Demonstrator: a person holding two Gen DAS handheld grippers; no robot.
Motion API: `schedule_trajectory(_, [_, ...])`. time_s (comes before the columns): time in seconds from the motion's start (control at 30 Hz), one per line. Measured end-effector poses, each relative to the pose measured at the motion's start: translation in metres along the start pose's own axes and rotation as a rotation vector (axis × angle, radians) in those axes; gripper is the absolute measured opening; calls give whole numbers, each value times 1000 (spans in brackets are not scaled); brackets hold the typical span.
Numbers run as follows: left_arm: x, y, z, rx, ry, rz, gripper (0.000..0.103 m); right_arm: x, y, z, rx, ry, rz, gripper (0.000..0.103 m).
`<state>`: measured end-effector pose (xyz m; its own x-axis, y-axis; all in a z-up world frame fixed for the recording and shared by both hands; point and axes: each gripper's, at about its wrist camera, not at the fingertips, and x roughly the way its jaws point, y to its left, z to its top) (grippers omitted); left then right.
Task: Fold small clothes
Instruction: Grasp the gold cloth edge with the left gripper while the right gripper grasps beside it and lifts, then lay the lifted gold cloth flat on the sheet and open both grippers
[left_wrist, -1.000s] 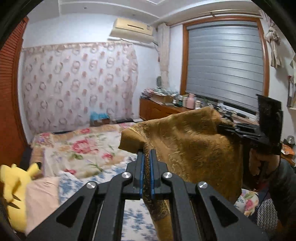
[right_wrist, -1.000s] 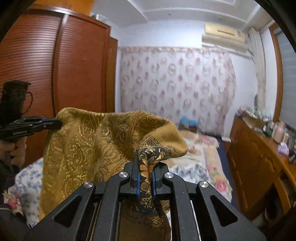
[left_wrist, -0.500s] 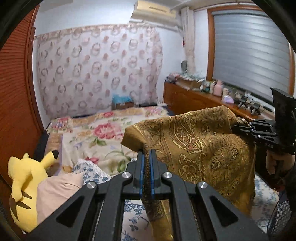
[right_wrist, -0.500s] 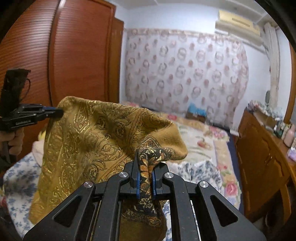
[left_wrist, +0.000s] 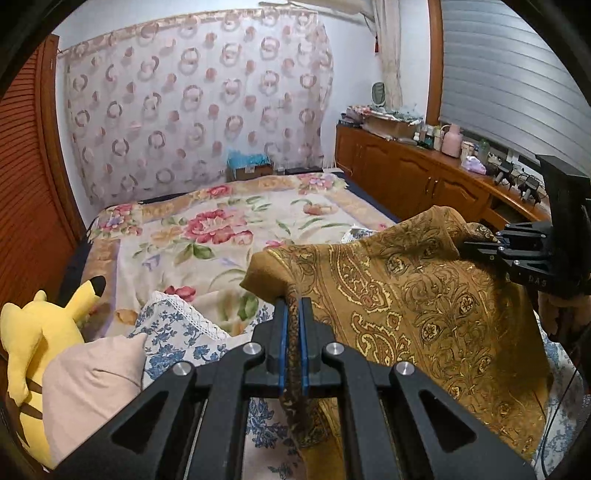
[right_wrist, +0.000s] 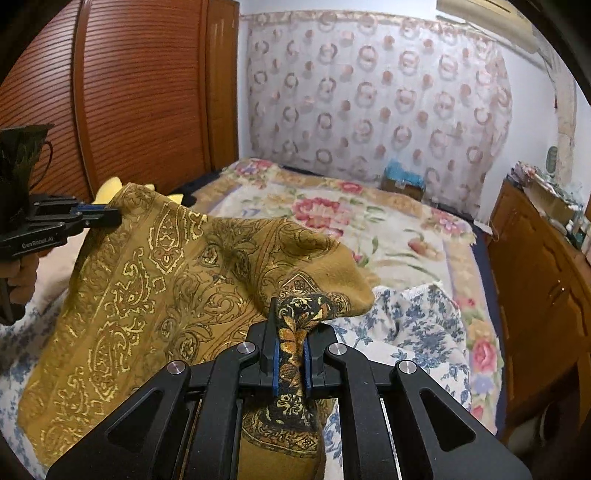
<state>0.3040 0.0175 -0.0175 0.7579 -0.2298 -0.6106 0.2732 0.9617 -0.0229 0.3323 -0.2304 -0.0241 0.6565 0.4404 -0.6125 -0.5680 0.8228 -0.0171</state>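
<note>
A mustard-gold paisley cloth (left_wrist: 413, 306) hangs spread between my two grippers above the bed. My left gripper (left_wrist: 294, 306) is shut on one top corner of it. My right gripper (right_wrist: 290, 310) is shut on the other top corner, where a darker patterned edge bunches between the pads. In the left wrist view the right gripper (left_wrist: 476, 245) shows at the right, pinching the cloth. In the right wrist view the left gripper (right_wrist: 110, 216) shows at the left, pinching the cloth (right_wrist: 159, 295). The cloth's lower part drapes down toward the bed.
Below lies a bed with a floral blanket (left_wrist: 221, 229) and a blue-flowered white fabric (right_wrist: 417, 321). A yellow plush toy (left_wrist: 33, 339) and a pink pillow (left_wrist: 88, 384) sit at the left. A wooden sideboard (left_wrist: 413, 177) runs along the right, a wooden wardrobe (right_wrist: 122, 92) on the left.
Both grippers have come down and tilted toward the bed, still holding the cloth spread. More of the bed shows now, and the cloth hangs lower.
</note>
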Motion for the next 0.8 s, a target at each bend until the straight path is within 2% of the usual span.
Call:
schedule_trajectory(0.4, [24,0,-2,29,53,5,4,29,-9,-3,20,53,-20,9])
schedule_trajectory(0.5, [22,4,-7,16,67,-5,13,29,-11,-2,34,60,-61,25])
schedule_trajectory(0.57, [16,7,-14,5,75,-30,30,24,-14,-3,42,63,-68,48])
schedule_trajectory(0.63, [7,9,-23,-3,85,-47,38,15,-14,-5,42,66,-74,57])
schedule_trajectory(0.8, [-17,6,-57,2,143,-65,49,-14,-7,-26,35,75,-64,62])
